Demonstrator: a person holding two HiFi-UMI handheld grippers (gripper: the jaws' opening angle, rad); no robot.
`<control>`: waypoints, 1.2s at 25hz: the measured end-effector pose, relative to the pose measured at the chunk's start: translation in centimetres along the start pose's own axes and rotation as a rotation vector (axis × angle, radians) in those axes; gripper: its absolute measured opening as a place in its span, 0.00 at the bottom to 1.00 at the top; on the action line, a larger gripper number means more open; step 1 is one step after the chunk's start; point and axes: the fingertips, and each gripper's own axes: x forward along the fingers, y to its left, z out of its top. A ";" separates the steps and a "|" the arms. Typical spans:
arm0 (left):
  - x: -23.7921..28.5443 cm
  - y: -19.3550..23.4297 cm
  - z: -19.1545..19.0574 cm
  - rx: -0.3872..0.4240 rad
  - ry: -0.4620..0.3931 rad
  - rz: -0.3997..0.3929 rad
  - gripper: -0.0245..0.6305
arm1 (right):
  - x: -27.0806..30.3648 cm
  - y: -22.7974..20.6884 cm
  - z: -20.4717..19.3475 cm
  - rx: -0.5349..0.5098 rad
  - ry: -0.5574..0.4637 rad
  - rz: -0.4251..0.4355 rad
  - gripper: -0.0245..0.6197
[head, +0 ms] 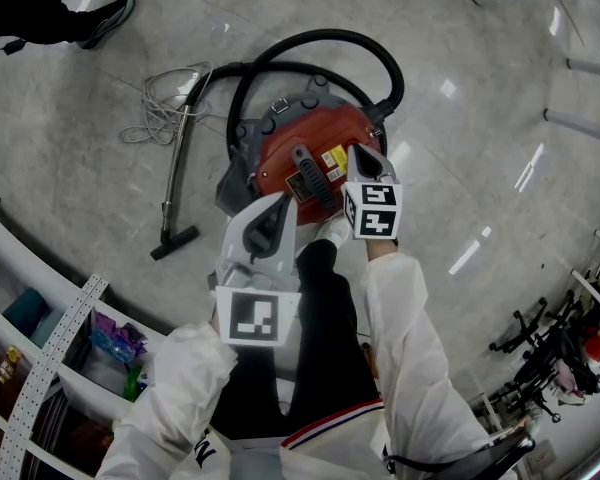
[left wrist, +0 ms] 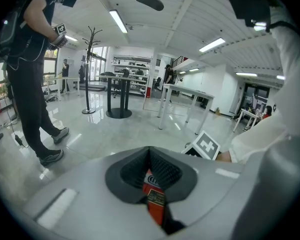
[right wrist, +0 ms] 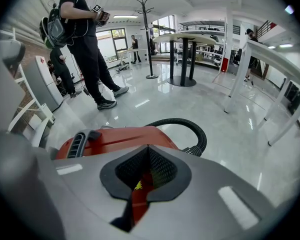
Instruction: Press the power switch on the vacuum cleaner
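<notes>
The red vacuum cleaner (head: 310, 148) stands on the floor in the head view, with a black handle along its top and a black hose (head: 325, 40) looping behind it. I cannot pick out its power switch. My right gripper (head: 361, 152) is shut with nothing in it, its tips just over the right side of the red body. My left gripper (head: 279, 201) is also shut and empty, hovering above the near edge of the vacuum. In the right gripper view the red body (right wrist: 120, 136) and hose (right wrist: 192, 129) lie right beyond the gripper (right wrist: 147, 176). Red shows through the slit of the left gripper (left wrist: 151, 181).
A metal wand with a floor nozzle (head: 173, 193) and a coiled cable (head: 165, 98) lie left of the vacuum. Shelving (head: 40, 338) runs along the lower left. A person in black (right wrist: 87, 39) stands a few steps away; tables (left wrist: 182, 104) and a coat stand (left wrist: 90, 69) fill the room behind.
</notes>
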 end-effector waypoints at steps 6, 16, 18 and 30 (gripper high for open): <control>1.0 1.2 -1.2 -0.096 0.043 0.006 0.04 | -0.1 0.1 0.1 0.001 0.005 0.009 0.04; 3.8 3.9 -1.2 -0.130 0.062 0.030 0.04 | 0.0 0.1 0.1 0.011 -0.001 0.015 0.04; 4.0 4.2 -1.0 -0.128 0.060 0.035 0.04 | 0.0 0.1 0.1 0.009 0.000 0.015 0.04; 3.5 3.7 -1.1 -0.119 0.063 0.035 0.04 | 0.0 0.2 0.1 0.028 0.006 0.021 0.04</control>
